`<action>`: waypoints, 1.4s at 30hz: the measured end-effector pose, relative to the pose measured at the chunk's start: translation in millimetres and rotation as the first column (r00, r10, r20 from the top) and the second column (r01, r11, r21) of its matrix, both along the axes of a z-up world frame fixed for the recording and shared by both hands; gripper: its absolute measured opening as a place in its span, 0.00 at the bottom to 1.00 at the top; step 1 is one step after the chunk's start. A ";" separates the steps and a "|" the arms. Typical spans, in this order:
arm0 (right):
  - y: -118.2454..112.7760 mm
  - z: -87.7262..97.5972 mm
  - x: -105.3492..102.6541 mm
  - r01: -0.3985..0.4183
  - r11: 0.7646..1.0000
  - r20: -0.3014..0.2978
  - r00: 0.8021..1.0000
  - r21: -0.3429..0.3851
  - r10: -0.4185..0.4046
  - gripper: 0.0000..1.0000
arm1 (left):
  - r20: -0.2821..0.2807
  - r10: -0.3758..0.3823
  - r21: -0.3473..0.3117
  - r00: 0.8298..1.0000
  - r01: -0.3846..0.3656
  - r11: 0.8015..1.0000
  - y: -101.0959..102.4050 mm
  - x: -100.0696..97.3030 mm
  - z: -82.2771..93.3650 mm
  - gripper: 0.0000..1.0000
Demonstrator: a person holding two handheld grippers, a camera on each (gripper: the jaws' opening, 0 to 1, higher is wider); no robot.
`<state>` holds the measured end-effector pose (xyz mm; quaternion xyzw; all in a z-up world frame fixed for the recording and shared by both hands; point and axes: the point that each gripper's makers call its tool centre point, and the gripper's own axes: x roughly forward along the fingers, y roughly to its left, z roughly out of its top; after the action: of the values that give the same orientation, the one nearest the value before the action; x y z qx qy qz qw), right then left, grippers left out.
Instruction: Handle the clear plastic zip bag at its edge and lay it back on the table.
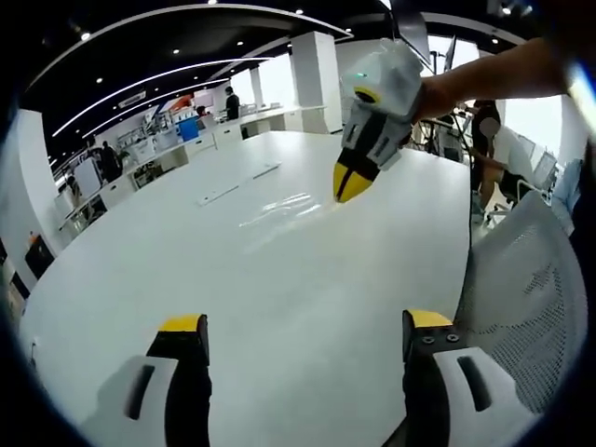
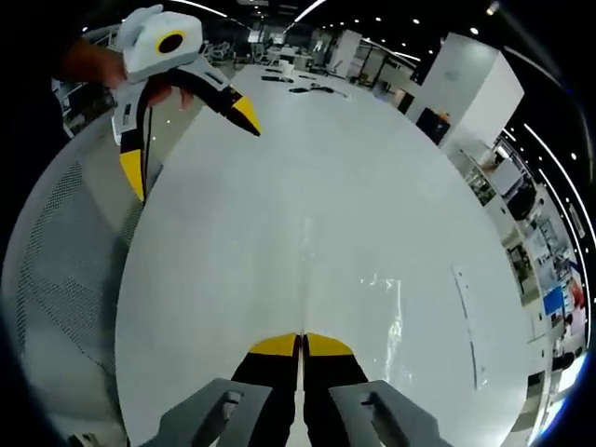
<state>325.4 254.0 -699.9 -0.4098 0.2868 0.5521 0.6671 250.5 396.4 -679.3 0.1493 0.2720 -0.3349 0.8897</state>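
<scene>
The clear plastic zip bag [image 1: 279, 210] lies flat on the white table [image 1: 186, 270] and shows mostly as glints. My right gripper [image 1: 351, 183] reaches in from the upper right, held by a hand, with its yellow tips closed at the bag's right edge. In the right gripper view the same gripper [image 2: 301, 345] has its jaws pressed together low over the table [image 2: 307, 168]. The bag [image 2: 396, 303] spreads to their right, and its thin edge seems pinched between them. My left gripper [image 1: 305, 322] hangs open above bare table in front of the bag. Across the table the left gripper [image 2: 190, 142] is held wide open by a hand.
A grey mesh chair [image 1: 531, 307] stands at the table's edge, also seen as a mesh chair [image 2: 65, 270]. Two thin white strips [image 1: 220, 194] lie beyond the bag. Dark small objects [image 2: 312, 88] sit at the table's far end. A white pillar [image 1: 317, 74] and desks with people stand behind.
</scene>
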 end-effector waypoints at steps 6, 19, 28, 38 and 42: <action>-5.7 5.8 -4.6 -0.016 1.000 0.013 1.000 -0.006 0.016 0.00 | 0.003 -0.016 0.006 1.000 0.016 1.000 -2.9 3.8 0.5 0.82; -11.4 8.8 -16.7 -0.061 0.998 0.025 0.998 -0.027 0.062 0.00 | 0.011 -0.058 0.021 0.998 0.058 0.998 -8.6 11.1 0.5 0.79; -10.9 13.0 -25.6 -0.107 0.994 0.038 0.993 -0.025 0.108 0.00 | 0.017 -0.090 0.035 0.996 0.089 0.995 -15.0 14.0 0.1 0.76; -10.7 18.1 -33.9 -0.151 0.988 0.051 0.987 -0.032 0.152 0.00 | 0.018 -0.145 0.055 0.989 0.144 0.988 -28.2 11.5 1.3 0.73; -10.1 19.3 -40.2 -0.165 0.986 0.052 0.985 -0.032 0.166 0.00 | 0.020 -0.168 0.070 0.986 0.166 0.984 -30.7 12.7 -0.4 0.71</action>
<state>285.1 243.9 -680.6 -0.4562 0.2410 0.5902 0.6208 263.2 365.7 -679.7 0.2060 0.2584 -0.3968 0.8563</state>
